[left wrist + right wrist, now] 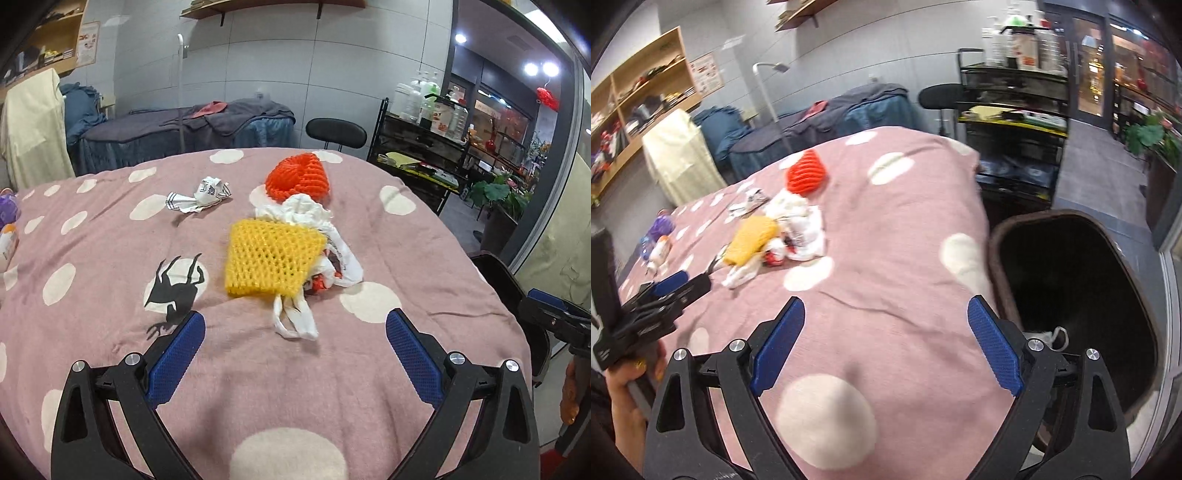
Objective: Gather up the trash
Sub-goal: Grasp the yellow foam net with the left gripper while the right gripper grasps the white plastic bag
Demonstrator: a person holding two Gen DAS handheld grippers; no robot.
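On the pink spotted cloth (258, 369) lies a pile of trash: a yellow foam net (273, 260) over a crumpled white plastic bag (314, 236), an orange foam net (299, 177) behind them, and a crumpled white wrapper (203, 194) to the left. My left gripper (295, 325) stands open just short of the bag's handles, nothing between its blue pads. My right gripper (886, 314) is open and empty over the cloth's right part, next to a dark bin (1078, 291). The pile (775, 232) and the left gripper (676, 284) show in the right wrist view.
The dark bin stands off the table's right edge with a bit of white trash (1052, 336) inside. A purple item and small bottles (659, 240) lie at the table's left. A black chair (336, 133), a black shelf cart (421, 147) and a covered bed (184, 129) stand beyond.
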